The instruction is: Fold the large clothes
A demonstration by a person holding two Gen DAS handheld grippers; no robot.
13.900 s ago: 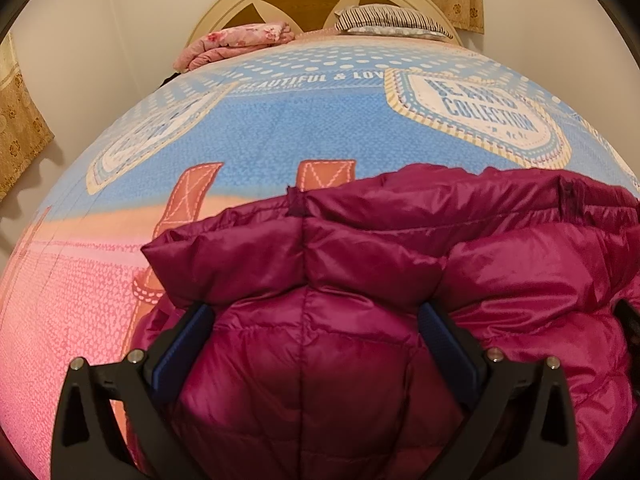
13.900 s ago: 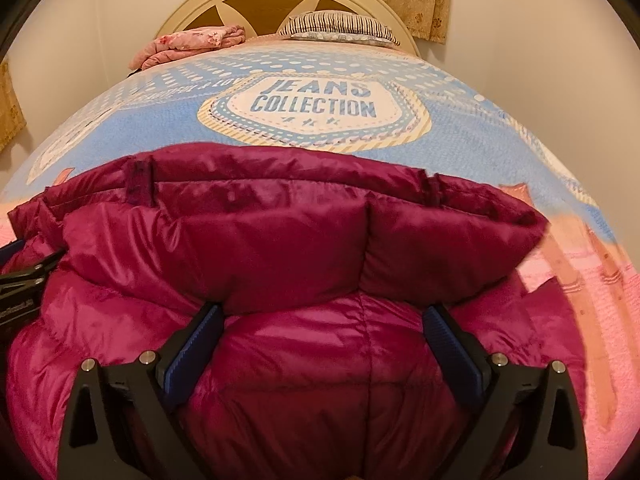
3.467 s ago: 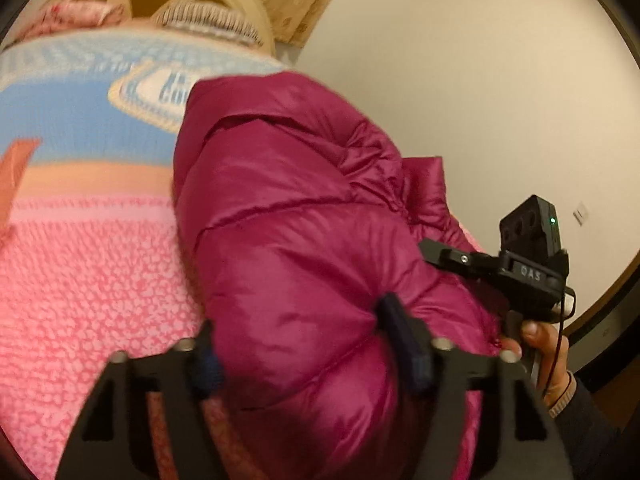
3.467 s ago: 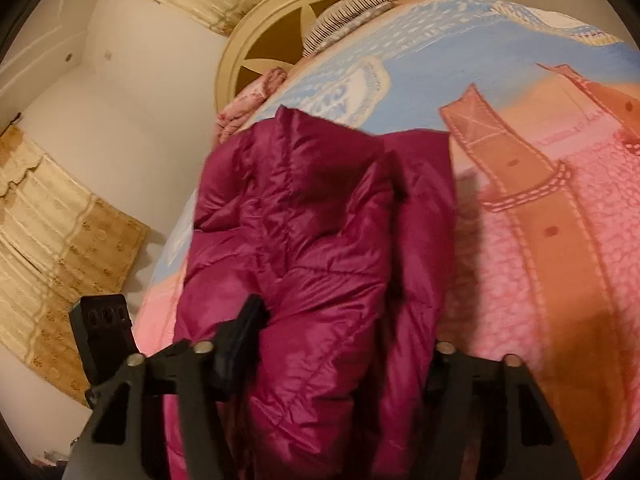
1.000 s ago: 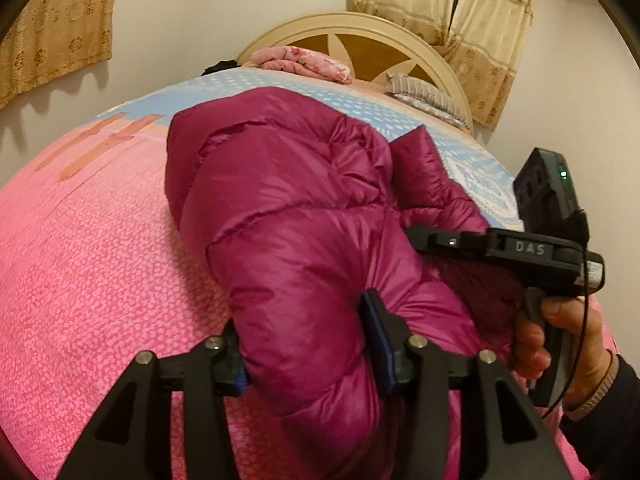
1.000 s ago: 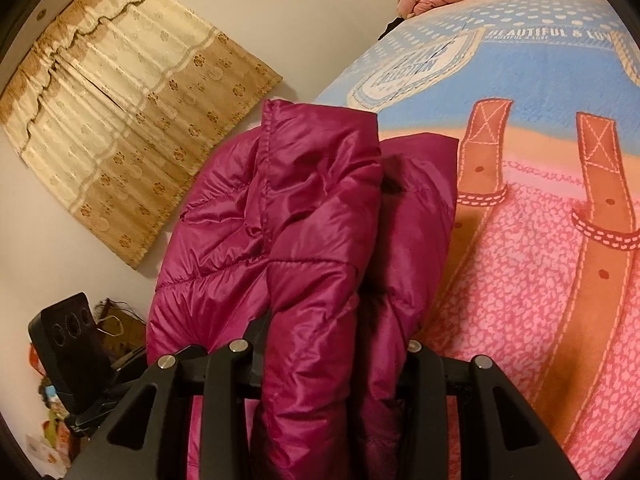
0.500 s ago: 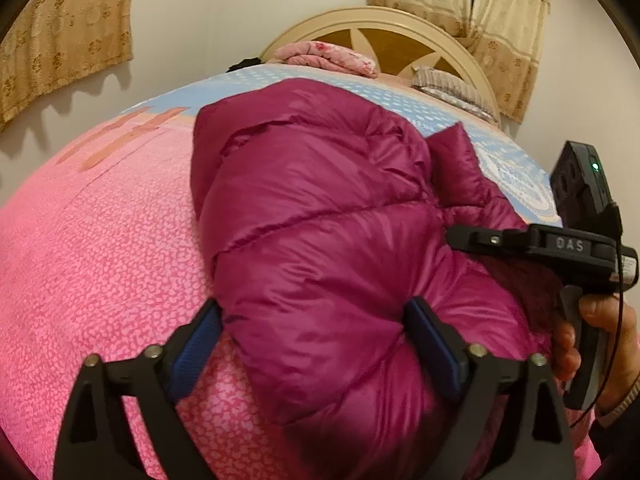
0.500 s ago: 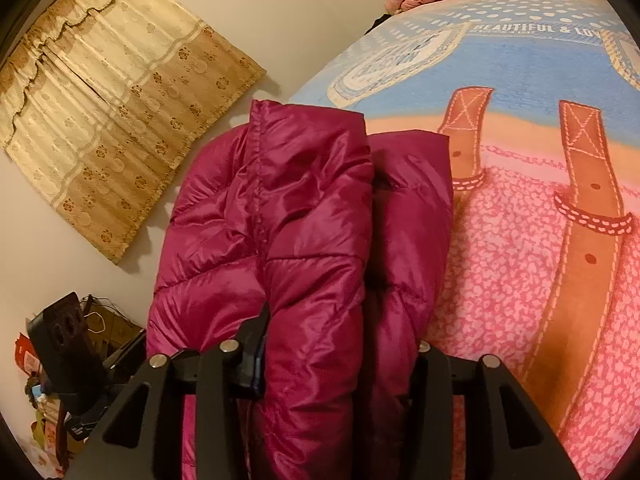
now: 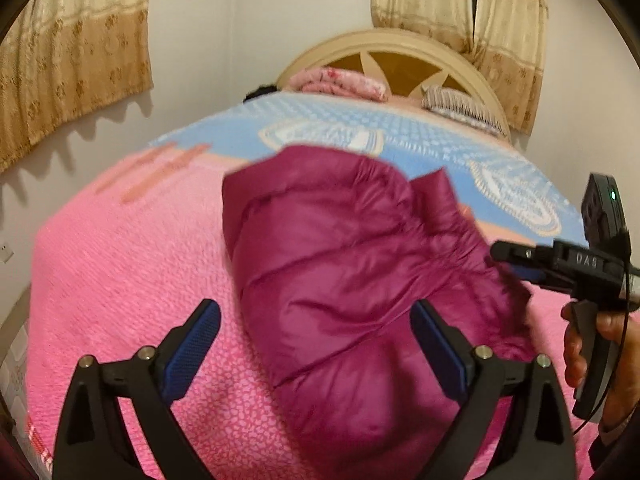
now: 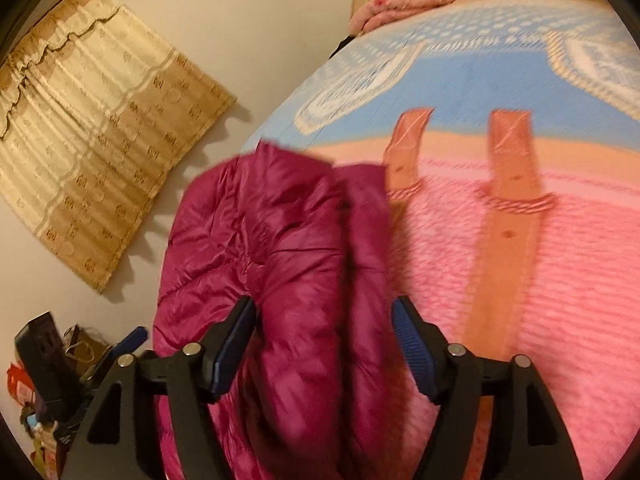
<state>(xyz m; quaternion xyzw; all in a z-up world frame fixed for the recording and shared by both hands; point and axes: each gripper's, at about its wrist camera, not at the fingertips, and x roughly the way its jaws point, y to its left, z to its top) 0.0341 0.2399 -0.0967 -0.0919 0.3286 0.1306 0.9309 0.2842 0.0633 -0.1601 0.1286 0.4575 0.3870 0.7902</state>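
Note:
A folded magenta puffer jacket (image 9: 352, 264) lies on the pink part of the bed cover (image 9: 132, 264). My left gripper (image 9: 316, 332) is open wide, its blue-padded fingers (image 9: 192, 340) clear of the jacket's near end. My right gripper (image 10: 324, 340) is open too, its fingers (image 10: 234, 340) standing on either side of the jacket's (image 10: 280, 256) thick folded edge. The right gripper also shows in the left wrist view (image 9: 520, 260), at the jacket's right side, held by a hand.
The bed cover turns blue farther back (image 10: 500, 60). A folded pink blanket (image 9: 340, 82) and a striped pillow (image 9: 460, 106) lie by the cream headboard (image 9: 396, 46). Curtains (image 10: 92, 120) hang on the walls. Clutter (image 10: 44, 380) sits beside the bed.
Both grippers have opened and let go of the jacket, then drawn back a little. The jacket now lies on the bed on its own.

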